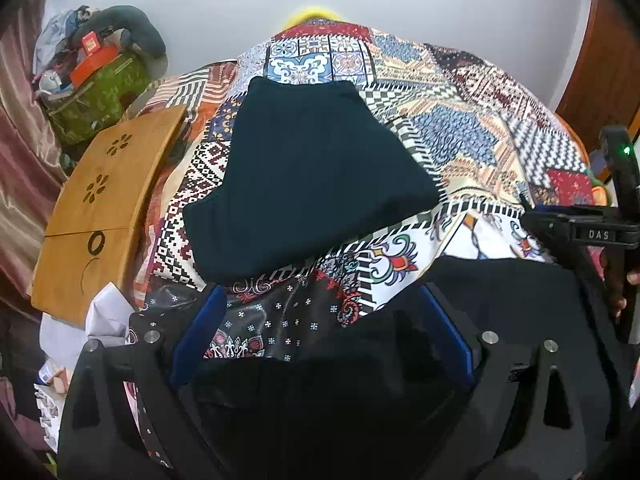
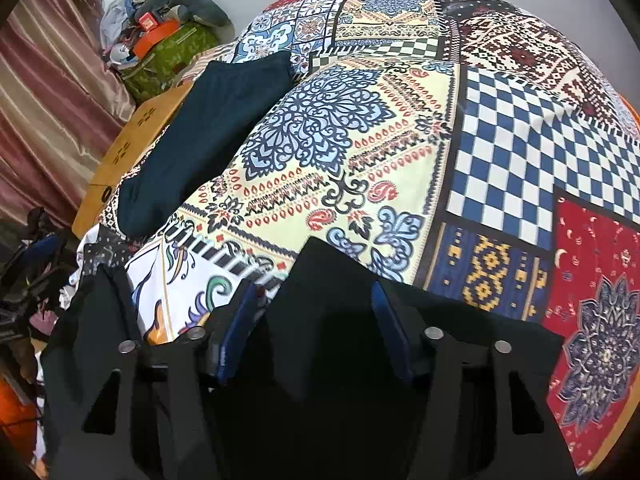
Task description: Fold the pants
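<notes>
The black pants [image 2: 332,320] lie at the near edge of the patchwork bedspread [image 2: 400,140], nearer than the folded dark garment [image 1: 308,176]. The right gripper [image 2: 312,304] seems clenched on a peak of this cloth. The left gripper [image 1: 320,304] stands released, black cloth below it. I judge both corners should be lifted level, so the fold falls straight.

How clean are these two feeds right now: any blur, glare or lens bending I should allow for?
Left wrist view: strong fisheye bending, black corners; the black pants are nearly detail-less near the left gripper; folded dark garment sharp. Right wrist view: same bending, bedspread bulges, slightly soft; curtain shows sheen.
</notes>
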Demonstrator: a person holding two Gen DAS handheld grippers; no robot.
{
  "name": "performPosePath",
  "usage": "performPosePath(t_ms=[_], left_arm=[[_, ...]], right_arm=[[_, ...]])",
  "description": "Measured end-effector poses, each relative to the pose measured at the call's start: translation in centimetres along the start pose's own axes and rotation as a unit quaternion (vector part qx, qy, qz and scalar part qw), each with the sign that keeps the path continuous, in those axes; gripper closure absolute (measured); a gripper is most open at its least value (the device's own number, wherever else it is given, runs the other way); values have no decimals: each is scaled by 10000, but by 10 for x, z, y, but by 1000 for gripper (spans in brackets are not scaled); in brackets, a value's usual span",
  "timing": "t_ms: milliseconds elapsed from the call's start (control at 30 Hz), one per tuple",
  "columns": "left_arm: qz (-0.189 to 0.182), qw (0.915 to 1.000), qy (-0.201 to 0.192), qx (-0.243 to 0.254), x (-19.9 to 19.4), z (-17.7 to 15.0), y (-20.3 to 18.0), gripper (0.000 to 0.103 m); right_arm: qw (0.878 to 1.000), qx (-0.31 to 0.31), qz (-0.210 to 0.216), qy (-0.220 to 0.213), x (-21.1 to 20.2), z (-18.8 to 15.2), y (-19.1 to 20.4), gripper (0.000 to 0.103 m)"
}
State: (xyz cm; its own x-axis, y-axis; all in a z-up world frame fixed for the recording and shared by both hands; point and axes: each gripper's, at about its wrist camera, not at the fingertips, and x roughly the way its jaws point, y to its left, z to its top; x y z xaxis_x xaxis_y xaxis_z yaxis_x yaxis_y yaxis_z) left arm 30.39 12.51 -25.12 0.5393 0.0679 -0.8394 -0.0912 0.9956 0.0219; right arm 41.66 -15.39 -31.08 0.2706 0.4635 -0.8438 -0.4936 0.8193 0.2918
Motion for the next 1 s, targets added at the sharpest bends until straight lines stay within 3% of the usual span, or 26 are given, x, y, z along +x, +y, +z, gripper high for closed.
performPosePath(t_ms=[33,167,233,333,433,533,633,867,933,1000], left_arm=[[5,10000,25,12,1,-1,-1,7],[45,9999,29,92,1,-1,-7,7],[57,9999,30,136,-3,-1,-10,7],[-6,9998,36,172,-10,-3,-17,7],[-68,9995,25,302,-20,-5,-30,7],[65,9980,0,623,-26,-9,-51,7],[12,9957,4,922,-33,-12,-74,7],[-527,9869,205,1513,-50,-25,-148,7],[-813,9812,331,1719,-52,-32,-172,7],[-833,9779,496,1855,-49,-39,-194,7]], right_arm=[[10000,1,-2,-5,3,2,-1,54],[9999,132,55,-53,0,5,-6,85],[9997,219,22,-87,0,8,-7,91],[9989,452,1,-107,-8,8,-13,94],[9971,637,-22,-405,-38,2,-20,95],[9941,734,-25,-796,-87,-7,-28,95],[9892,627,-301,-1290,-146,-22,-32,95],[9683,861,-859,-2183,-251,-57,-61,95],[9605,1032,-840,-2444,-271,-68,-68,95],[9572,1106,-803,-2552,-285,-82,-72,95]])
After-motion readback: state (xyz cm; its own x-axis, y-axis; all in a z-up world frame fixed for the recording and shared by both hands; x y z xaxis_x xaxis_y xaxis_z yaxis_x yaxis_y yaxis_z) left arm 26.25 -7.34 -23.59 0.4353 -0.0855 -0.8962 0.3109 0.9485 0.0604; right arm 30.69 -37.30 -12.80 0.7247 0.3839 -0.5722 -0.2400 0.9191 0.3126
